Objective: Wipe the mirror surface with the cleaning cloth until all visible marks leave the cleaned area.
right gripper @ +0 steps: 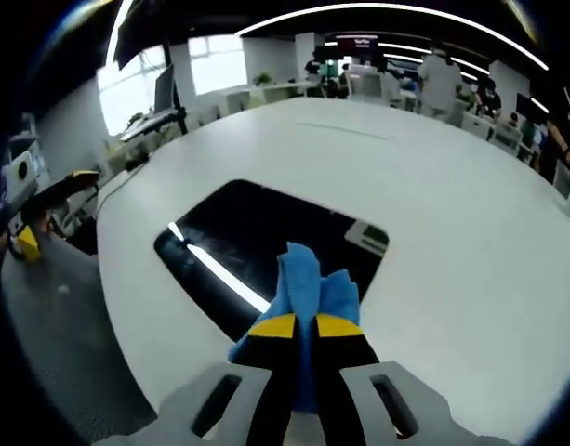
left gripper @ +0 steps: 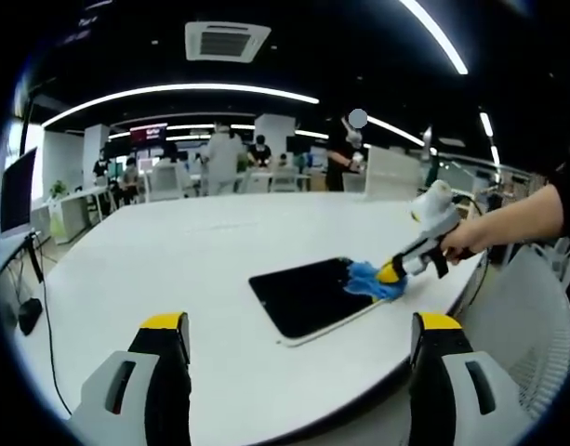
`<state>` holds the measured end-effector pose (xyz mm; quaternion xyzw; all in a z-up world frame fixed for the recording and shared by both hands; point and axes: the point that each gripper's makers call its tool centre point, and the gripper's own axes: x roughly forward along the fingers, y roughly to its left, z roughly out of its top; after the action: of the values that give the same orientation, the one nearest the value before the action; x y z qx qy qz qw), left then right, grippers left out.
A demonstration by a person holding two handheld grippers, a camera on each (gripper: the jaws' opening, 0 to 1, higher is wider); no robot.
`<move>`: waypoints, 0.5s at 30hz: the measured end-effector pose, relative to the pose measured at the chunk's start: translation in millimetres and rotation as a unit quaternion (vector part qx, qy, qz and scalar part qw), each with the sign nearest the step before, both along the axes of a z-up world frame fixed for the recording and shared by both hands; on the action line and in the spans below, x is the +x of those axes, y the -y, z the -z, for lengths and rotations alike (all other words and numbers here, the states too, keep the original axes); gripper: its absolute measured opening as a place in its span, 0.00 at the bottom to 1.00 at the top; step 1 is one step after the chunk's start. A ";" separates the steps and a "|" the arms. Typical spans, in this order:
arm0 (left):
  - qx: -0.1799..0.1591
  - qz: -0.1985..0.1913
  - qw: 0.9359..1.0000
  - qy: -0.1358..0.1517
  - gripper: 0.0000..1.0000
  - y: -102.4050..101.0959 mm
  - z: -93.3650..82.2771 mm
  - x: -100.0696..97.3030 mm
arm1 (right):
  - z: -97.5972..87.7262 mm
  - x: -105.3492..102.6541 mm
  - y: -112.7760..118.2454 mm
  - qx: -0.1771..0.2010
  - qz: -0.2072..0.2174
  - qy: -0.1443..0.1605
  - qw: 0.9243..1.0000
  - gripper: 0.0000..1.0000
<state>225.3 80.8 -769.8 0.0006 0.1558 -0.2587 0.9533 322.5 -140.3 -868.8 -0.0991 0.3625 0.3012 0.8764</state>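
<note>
Cloth (right gripper: 308, 283), blue and soft, sat pinched in the right hand-held gripper (right gripper: 303, 327), its bunched end pressed on the mirror's (right gripper: 257, 232) near edge; it looked light and limp, best held bunched. The left hand-held gripper (left gripper: 301, 336) hung spread and empty over the desk (left gripper: 173, 251). No readable writing showed

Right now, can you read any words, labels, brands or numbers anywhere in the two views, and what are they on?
No text can be read.
Wall screen at the far end of the room: pink and white marks, too small and blurred to read.
Mirror, cleaning cloth, table and right gripper: no lettering visible.
</note>
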 end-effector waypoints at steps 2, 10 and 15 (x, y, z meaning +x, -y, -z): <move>0.000 0.001 1.000 -0.001 0.99 0.3 0.4 0.1 | -0.2 0.0 -0.9 -0.002 -0.004 0.003 1.000 0.00; 0.003 0.004 1.000 -0.009 0.98 1.1 3.1 -0.5 | -0.5 -0.5 -10.4 0.006 -0.018 0.012 1.000 0.00; 0.003 0.005 1.000 -0.011 0.98 1.2 3.8 -1.1 | -0.4 -0.2 -21.1 0.007 -0.028 0.013 1.000 0.00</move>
<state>224.3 79.7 -773.6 0.0016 0.1671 -0.2625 0.9503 322.3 -119.3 -868.3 -0.1071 0.3465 0.3265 0.8729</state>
